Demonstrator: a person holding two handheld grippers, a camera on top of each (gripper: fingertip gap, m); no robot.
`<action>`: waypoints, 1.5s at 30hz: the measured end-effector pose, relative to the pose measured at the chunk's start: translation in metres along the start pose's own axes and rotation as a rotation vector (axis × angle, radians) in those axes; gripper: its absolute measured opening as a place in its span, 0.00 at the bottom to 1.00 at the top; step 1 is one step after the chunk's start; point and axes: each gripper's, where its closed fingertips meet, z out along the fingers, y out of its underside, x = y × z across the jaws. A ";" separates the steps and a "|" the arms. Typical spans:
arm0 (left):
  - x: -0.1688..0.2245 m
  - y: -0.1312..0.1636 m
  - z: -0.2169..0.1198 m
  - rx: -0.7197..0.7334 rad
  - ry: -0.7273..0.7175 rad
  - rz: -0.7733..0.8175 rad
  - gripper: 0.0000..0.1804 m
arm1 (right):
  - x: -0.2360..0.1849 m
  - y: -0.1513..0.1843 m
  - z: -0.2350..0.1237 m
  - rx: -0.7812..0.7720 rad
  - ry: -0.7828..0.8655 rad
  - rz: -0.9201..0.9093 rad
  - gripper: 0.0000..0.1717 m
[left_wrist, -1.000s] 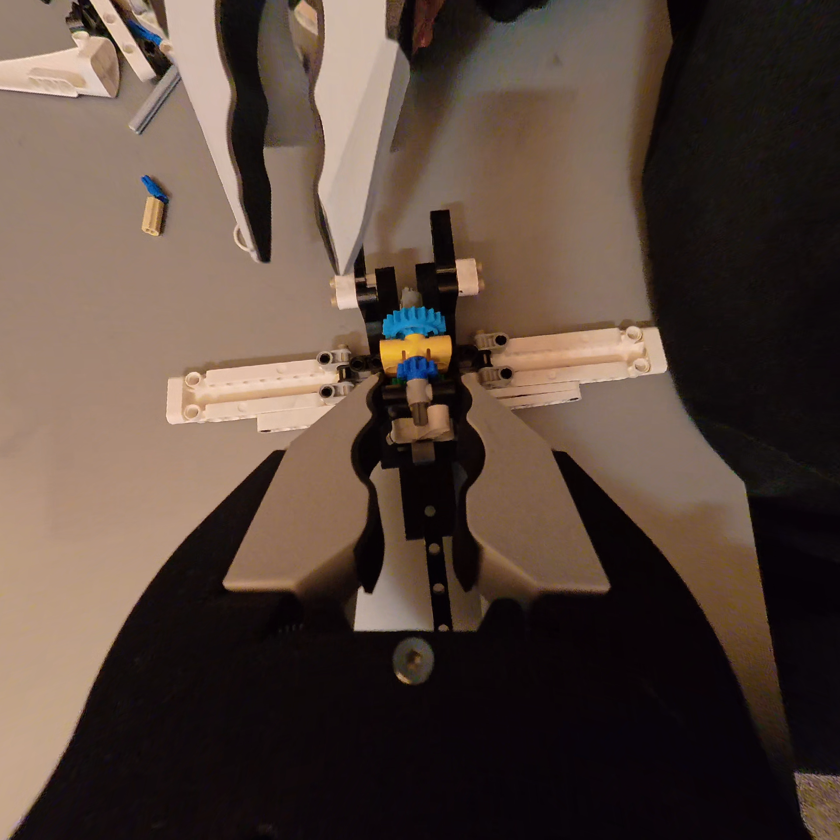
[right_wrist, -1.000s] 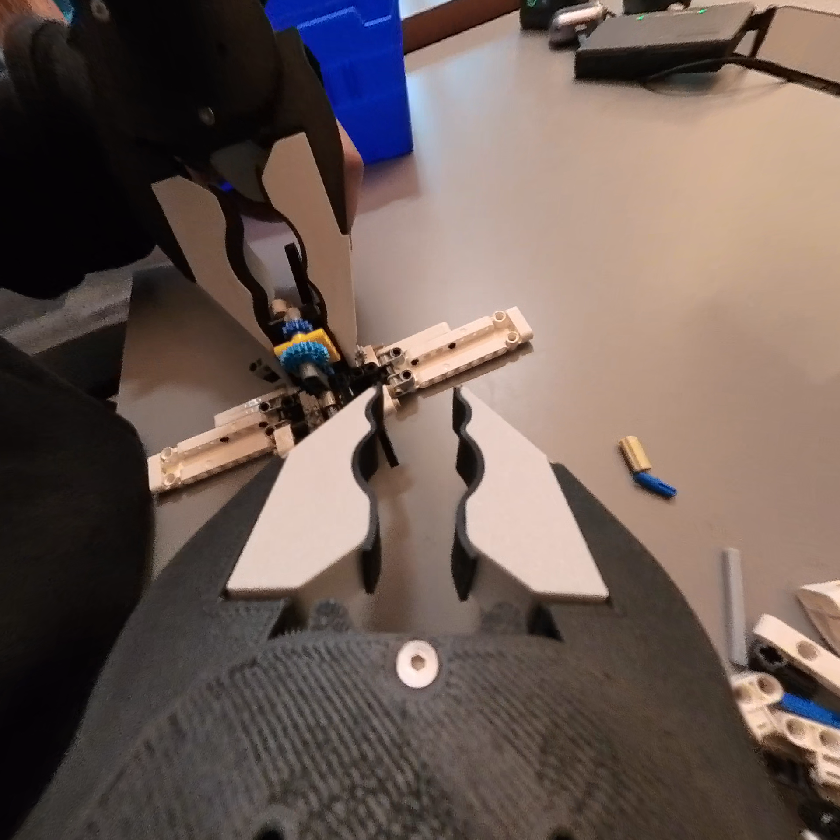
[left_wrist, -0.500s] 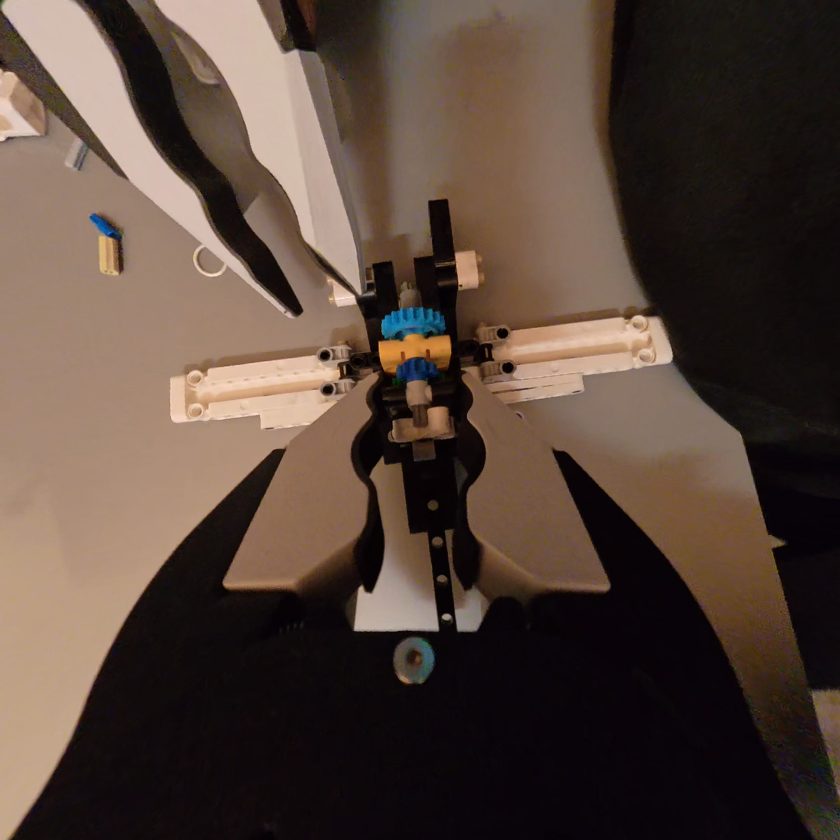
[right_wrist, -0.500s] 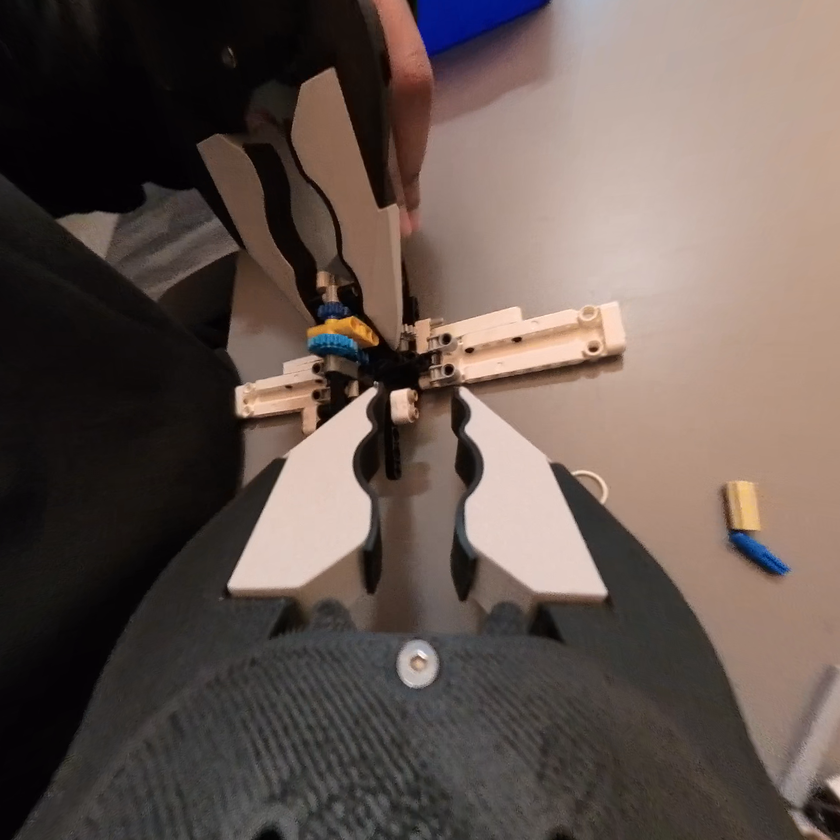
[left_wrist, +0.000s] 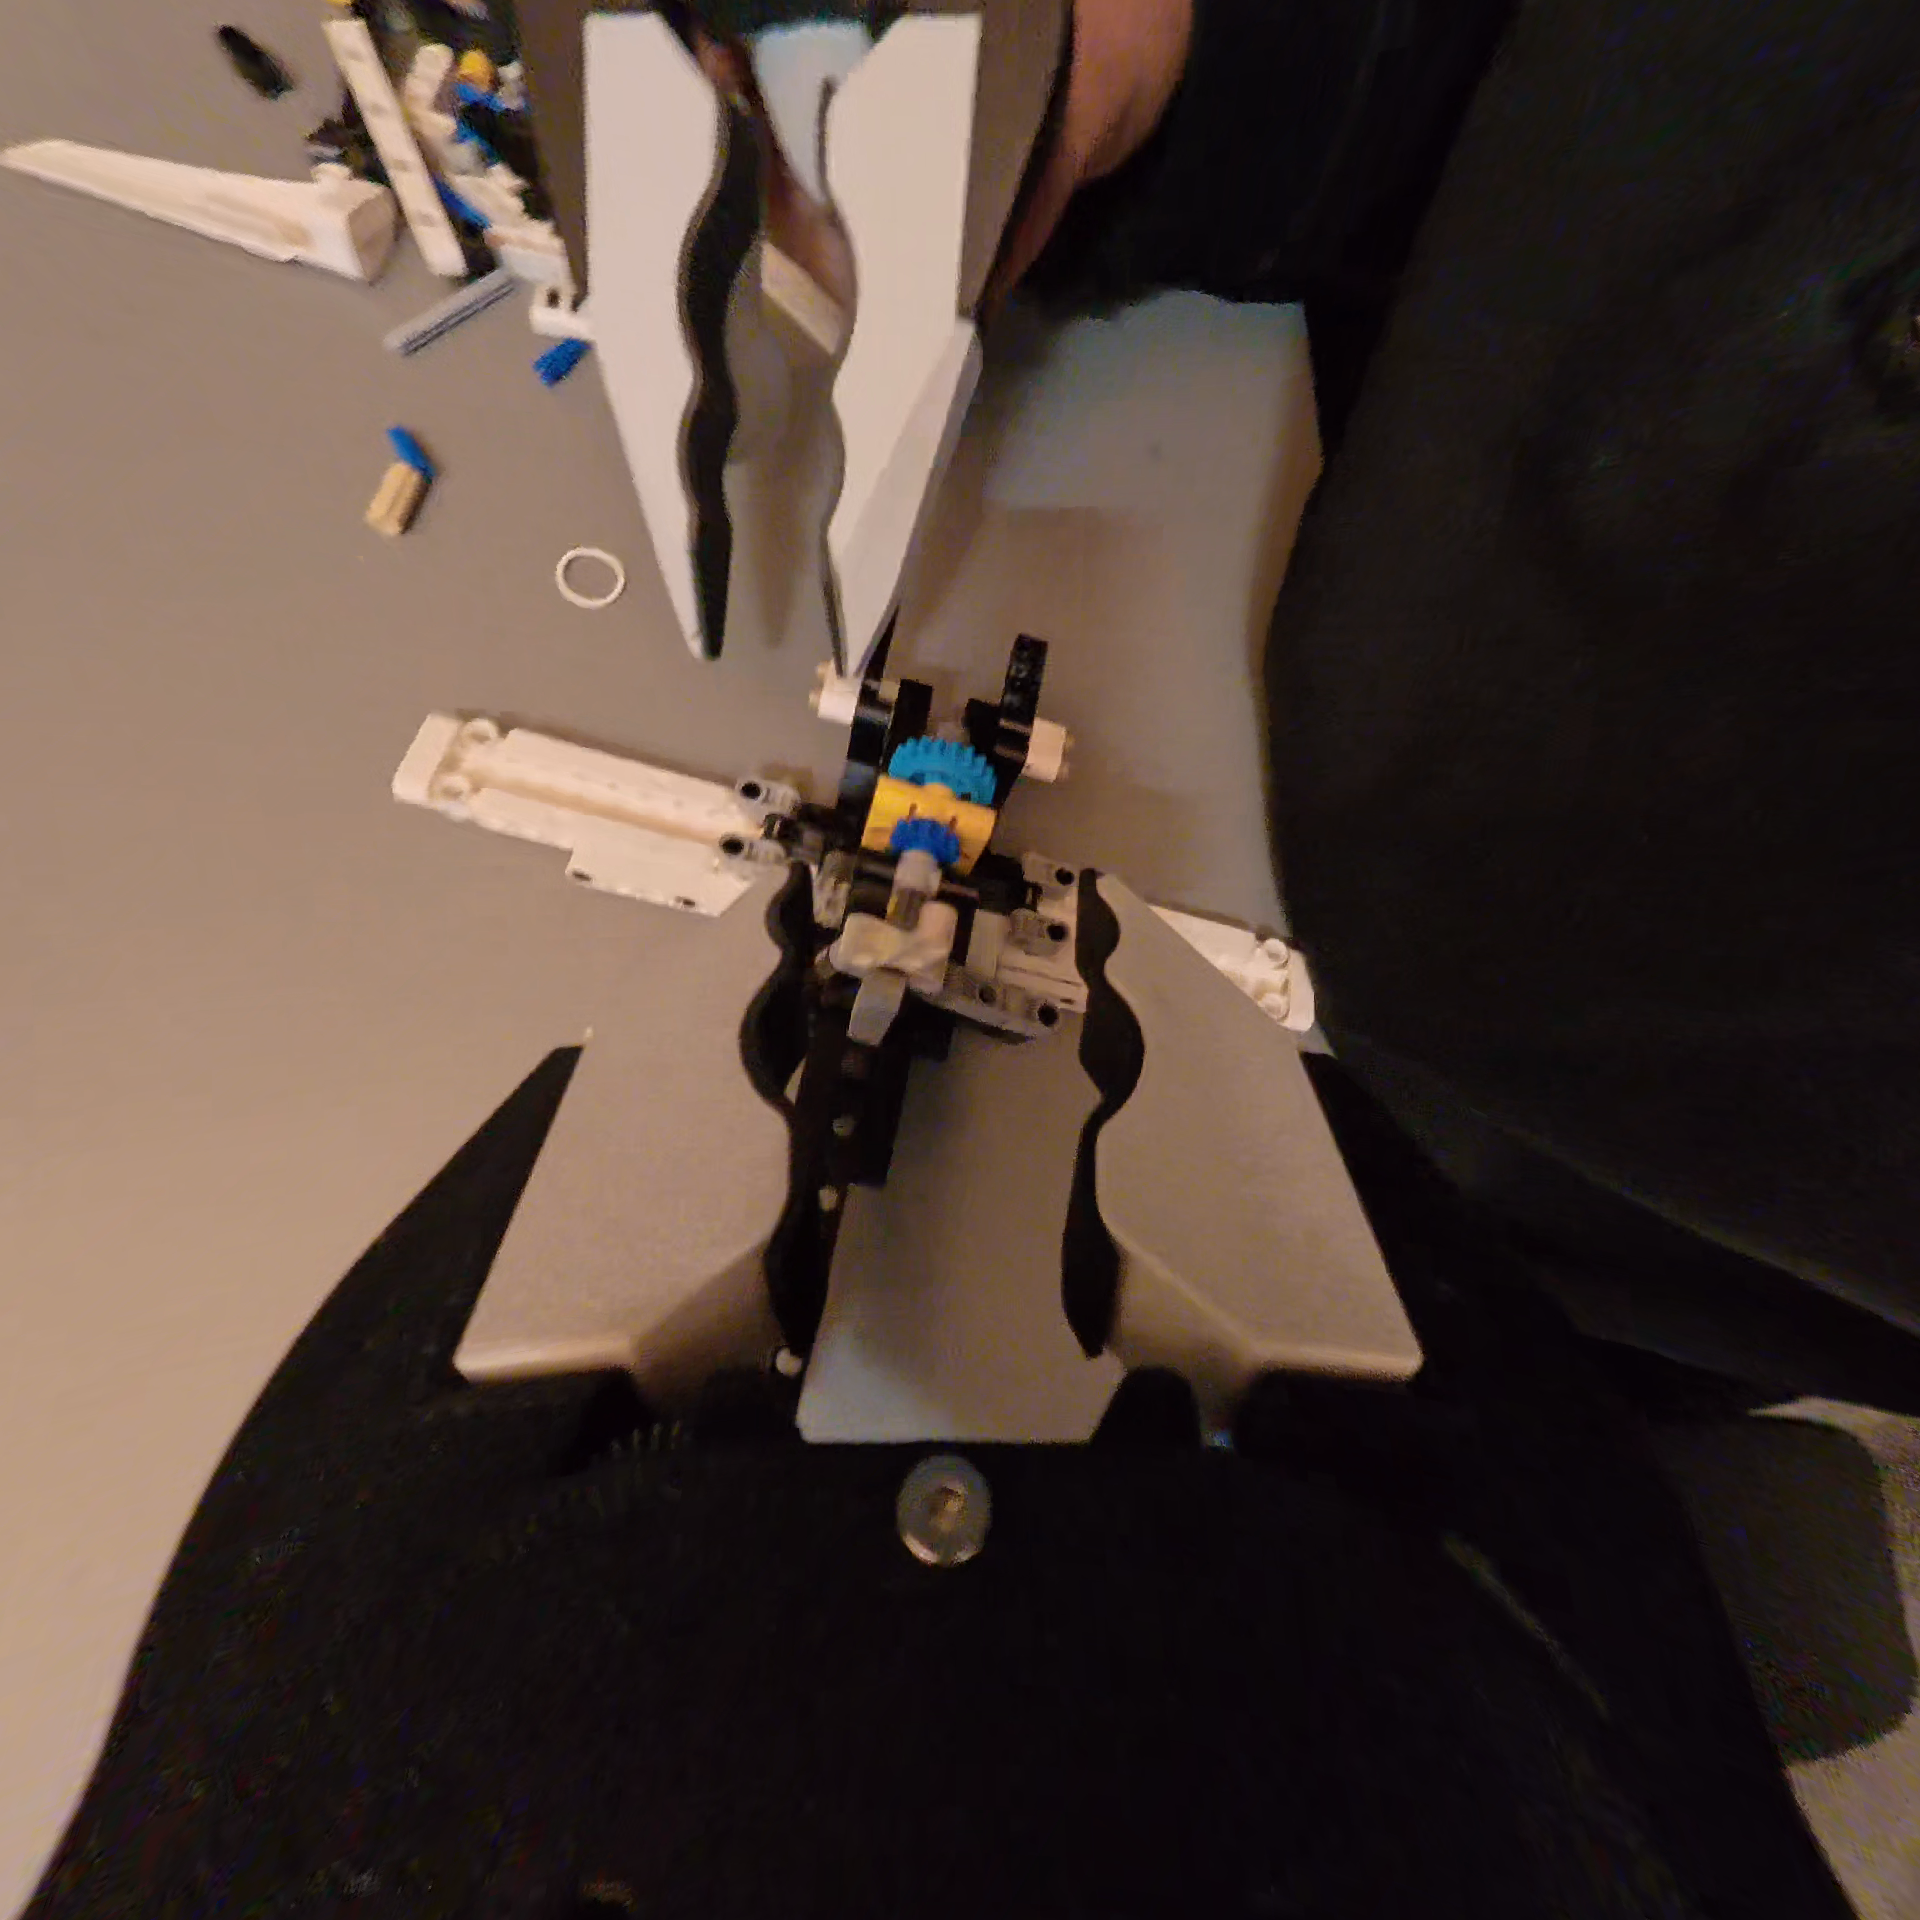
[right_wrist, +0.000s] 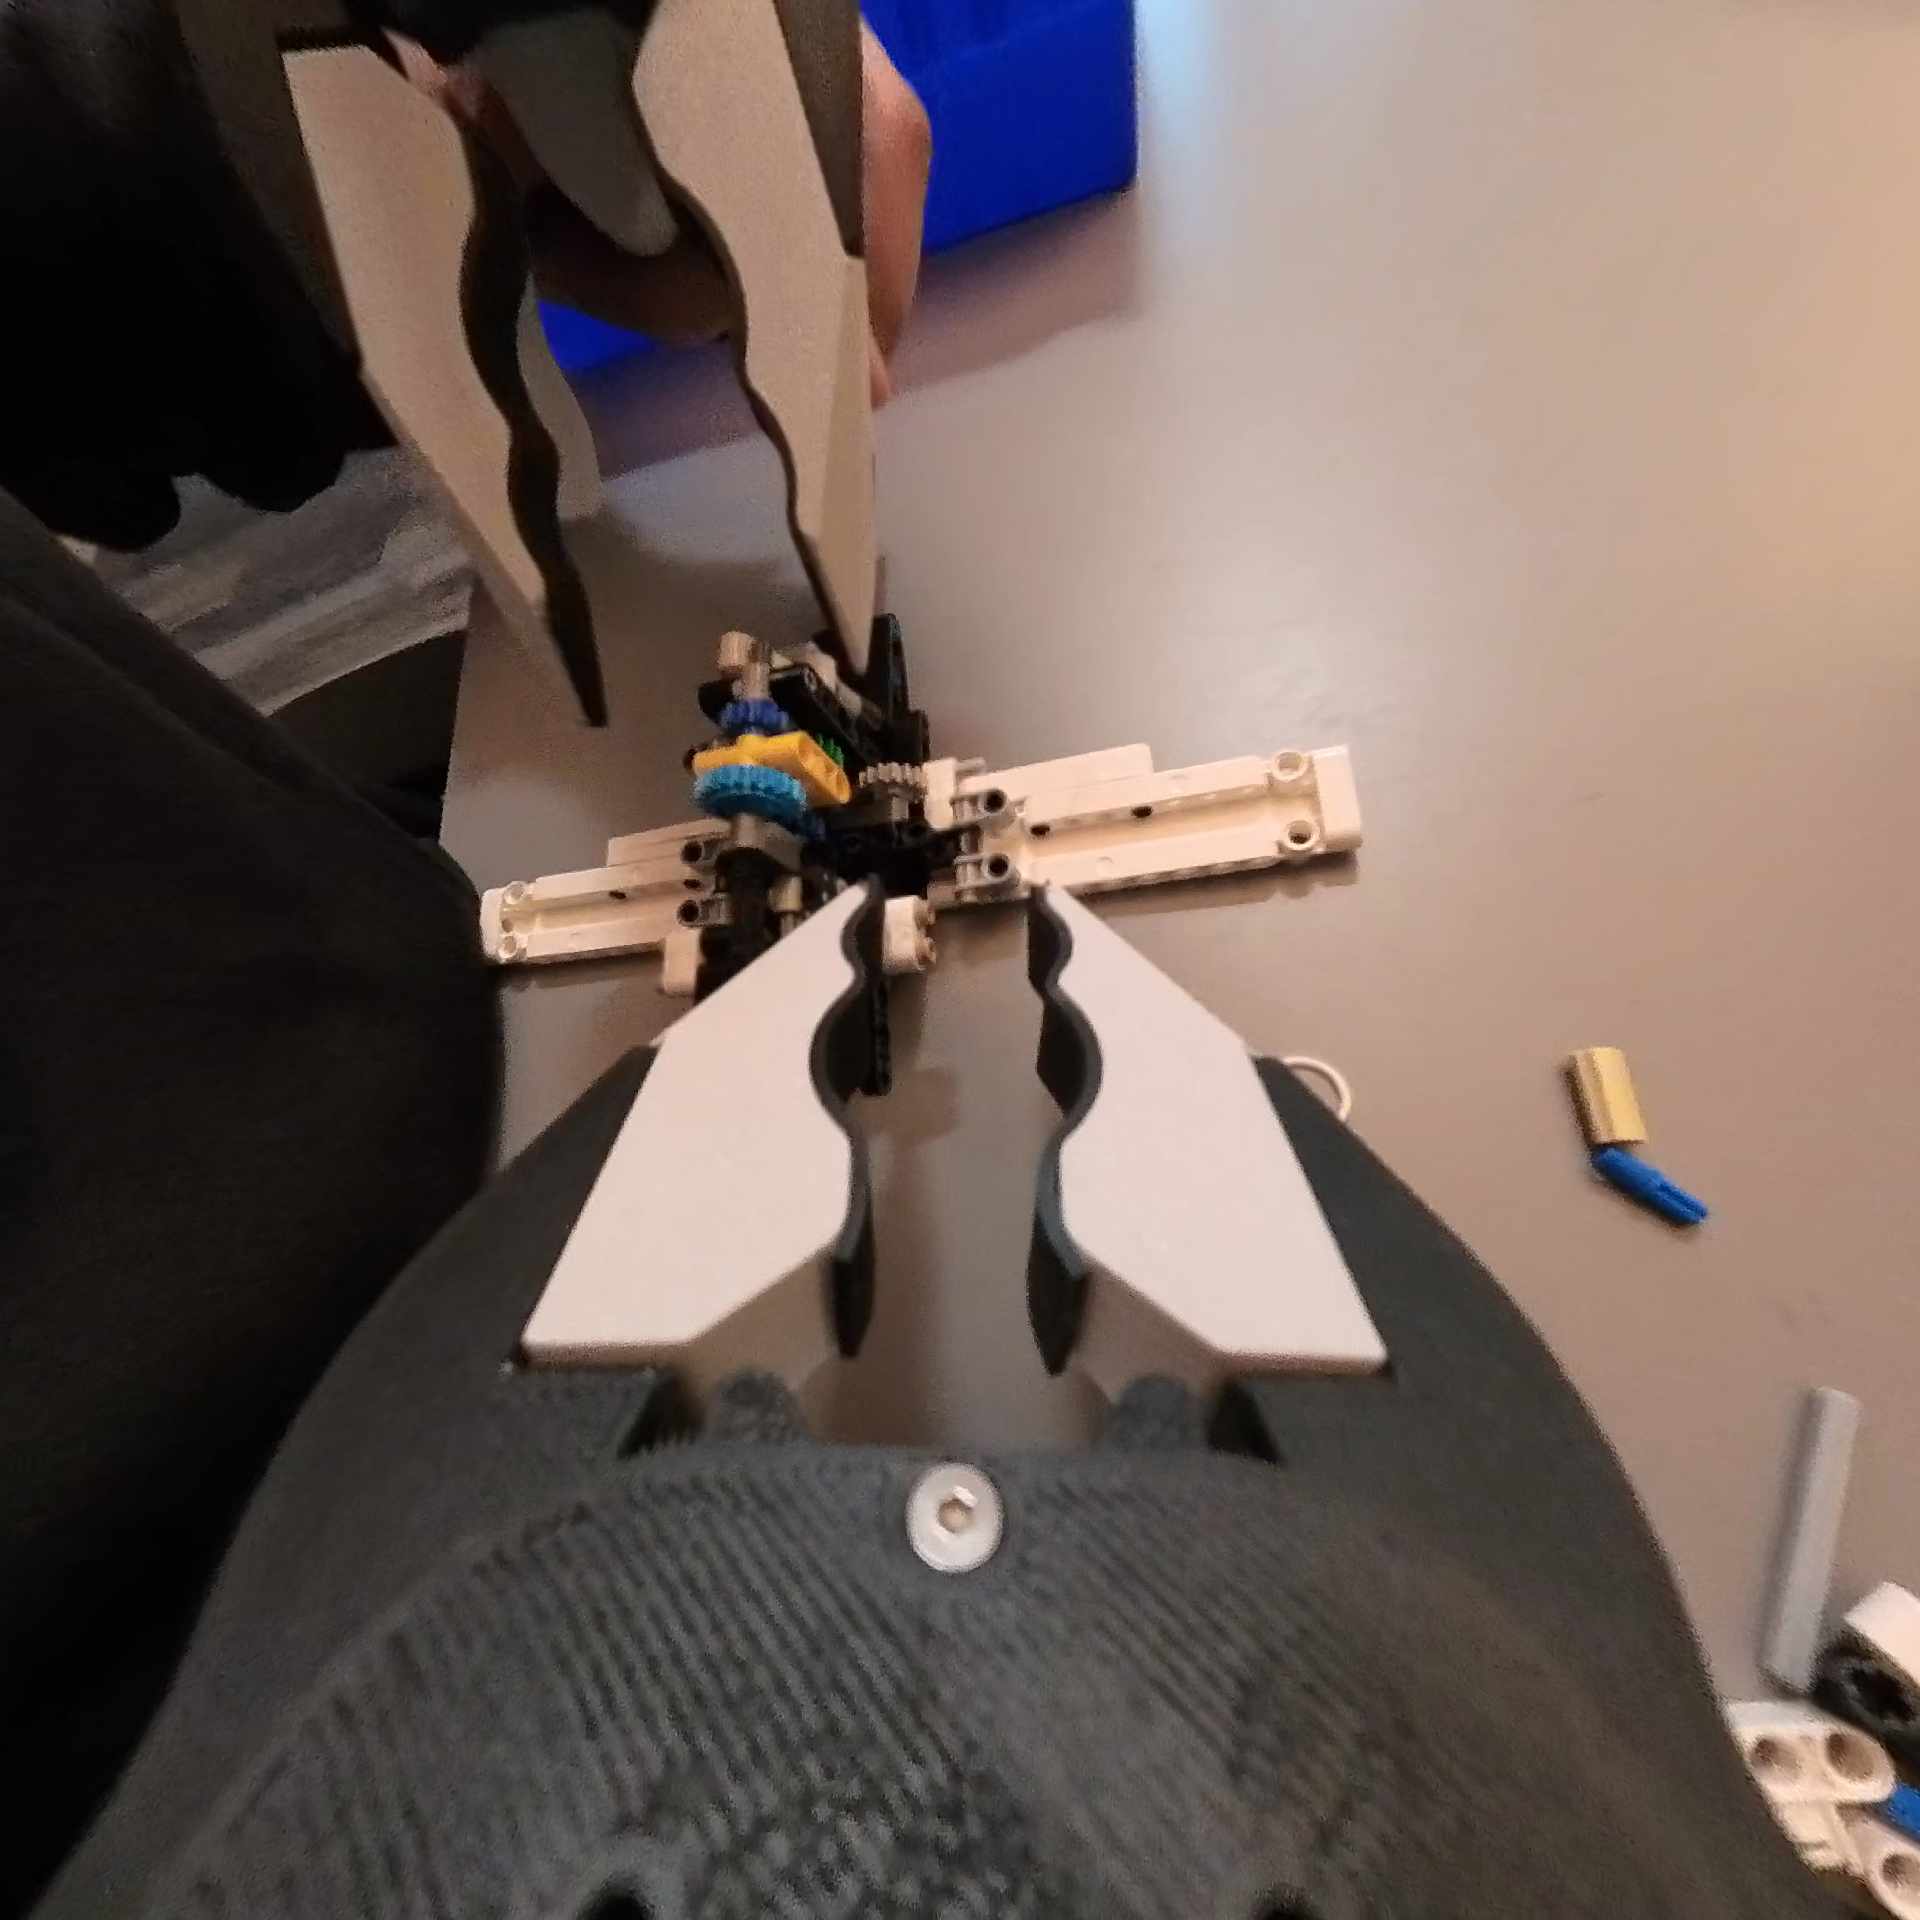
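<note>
So the biggest thing here is the gray table (right_wrist: 1455, 520), with a blue bin (right_wrist: 1029, 114) at its far side in the right wrist view. Sitting flat on it, near the person's dark clothing (left_wrist: 1610, 727), is the brick model (left_wrist: 914, 831). It's a plane-looking build: a black core of holed beams down the middle, and two long white wing panels (right_wrist: 1164, 810) sticking out to either side, pinned on with little gray connectors. On top of the core there's a yellow block with a light-blue gear on one end and a smaller, darker blue gear on the other, all on a gray axle. A thin black beam (right_wrist: 878, 1023) pokes out from one end.

The left gripper (left_wrist: 935, 914) has its jaws spread wide around the other end of the core; gaps show on both sides, so it isn't clamping anything. The right gripper (right_wrist: 951, 904) is part-open, its left pad right against the thin black beam and a white pin, its right pad clear of everything.

Loose bits lie nearby: a pile of white parts (left_wrist: 416, 187), a gray axle (right_wrist: 1813, 1538), a tan-and-blue pin (right_wrist: 1621, 1143), a small white ring (left_wrist: 589, 577).
</note>
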 end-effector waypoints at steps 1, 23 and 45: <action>-0.001 0.002 -0.001 0.008 -0.025 -0.019 0.27 | -0.001 -0.004 -0.001 0.023 0.004 -0.007 0.15; -0.006 0.007 0.003 0.070 -0.217 -0.031 0.08 | -0.044 -0.022 0.026 0.079 0.019 -0.116 0.17; -0.006 0.009 0.003 0.079 -0.233 -0.046 0.08 | -0.038 -0.012 0.027 0.019 0.117 -0.182 0.13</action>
